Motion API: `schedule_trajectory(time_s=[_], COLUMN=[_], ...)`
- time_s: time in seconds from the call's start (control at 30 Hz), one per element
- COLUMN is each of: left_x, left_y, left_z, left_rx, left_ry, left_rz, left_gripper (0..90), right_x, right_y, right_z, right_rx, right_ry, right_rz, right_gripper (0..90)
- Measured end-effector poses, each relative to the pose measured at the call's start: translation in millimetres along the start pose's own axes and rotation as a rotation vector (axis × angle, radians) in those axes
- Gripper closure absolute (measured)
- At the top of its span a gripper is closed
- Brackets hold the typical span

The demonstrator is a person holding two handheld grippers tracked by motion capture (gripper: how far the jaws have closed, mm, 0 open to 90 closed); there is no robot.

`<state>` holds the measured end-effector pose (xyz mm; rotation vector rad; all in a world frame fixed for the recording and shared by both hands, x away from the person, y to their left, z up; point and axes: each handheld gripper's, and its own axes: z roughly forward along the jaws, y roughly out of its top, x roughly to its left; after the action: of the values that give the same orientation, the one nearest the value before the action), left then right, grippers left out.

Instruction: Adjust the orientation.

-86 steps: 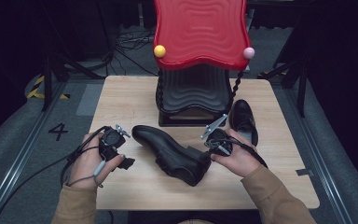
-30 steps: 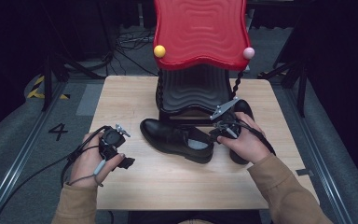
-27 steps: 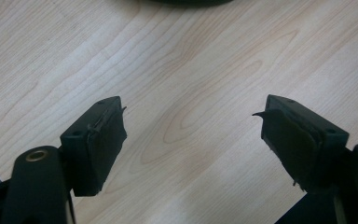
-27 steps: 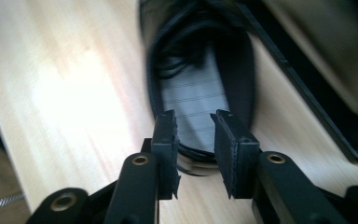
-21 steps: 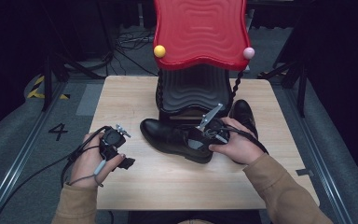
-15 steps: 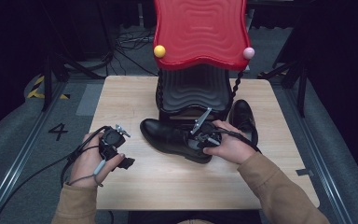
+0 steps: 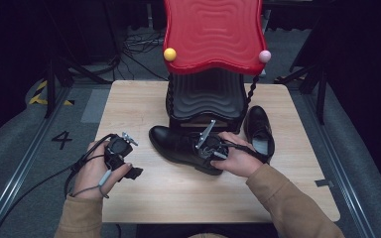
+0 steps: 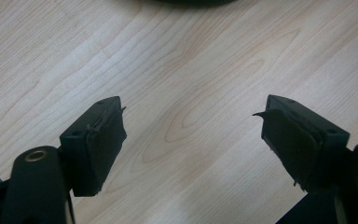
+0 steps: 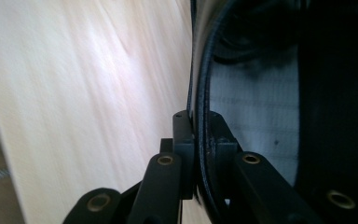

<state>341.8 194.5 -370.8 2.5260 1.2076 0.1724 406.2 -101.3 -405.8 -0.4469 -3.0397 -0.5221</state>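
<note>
Glossy black leather shoe (image 7: 178, 146) pinched at its collar on the pale wood-grain worktop (image 7: 178, 193).
Right gripper (image 9: 196, 135) jaws clamp the smooth rim — grey woven lining inside; left gripper (image 8: 191, 135) jaws gape over bare wood. Floor marking "4" (image 7: 62, 139).

The table (image 7: 144, 198) is seen by the high view from above the person's side, facing forward and down, far enough that its whole top is taken in. The left gripper (image 8: 191, 140) view is aimed steeply down along wide-spread jaws at bare tabletop (image 8: 177, 70), from close by. The right gripper (image 9: 200, 140) view is held very close against the shoe (image 9: 261, 93) rim pinched by its jaws, with tabletop at its left. Table and shoe (image 7: 178, 146) are shared with the high view.
</note>
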Motion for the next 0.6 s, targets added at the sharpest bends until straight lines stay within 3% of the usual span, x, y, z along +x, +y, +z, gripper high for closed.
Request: schedule_trajectory(time_s=[0.13, 0.27, 0.33, 0.37, 0.43, 0.6], left_x=[0.0, 0.8, 0.3, 0.3, -0.8, -2.1], left_y=[-0.1, -0.3, 0.9, 0.9, 1.9, 2.7], left_z=[-0.1, -1.4, -0.8, -0.8, 0.1, 0.5], left_rx=[-0.003, -0.006, -0.005, -0.005, -0.003, 0.002], left_ry=[-0.002, -0.001, 0.001, 0.001, -0.001, 0.000], left_rz=[0.000, -0.001, 0.005, 0.005, 0.006, 0.007], left_gripper=[21.8, 21.8, 21.8, 21.8, 21.8, 21.8], right_x=[16.0, 32.8, 49.7, 49.7, 61.8, 80.1], right_y=[-0.6, -9.0, -21.2, -21.2, -29.7, -36.6], right_z=[-12.2, -24.3, -34.5, -34.5, -36.9, -26.9], right_rx=[-0.043, -0.063, -0.088, -0.088, -0.093, -0.062], right_ry=[-0.007, -0.029, -0.074, -0.074, -0.097, -0.169], right_rz=[0.001, 0.043, 0.095, 0.095, 0.148, 0.223], right_gripper=[84.9, 84.8, 84.7, 84.7, 84.4, 82.1])
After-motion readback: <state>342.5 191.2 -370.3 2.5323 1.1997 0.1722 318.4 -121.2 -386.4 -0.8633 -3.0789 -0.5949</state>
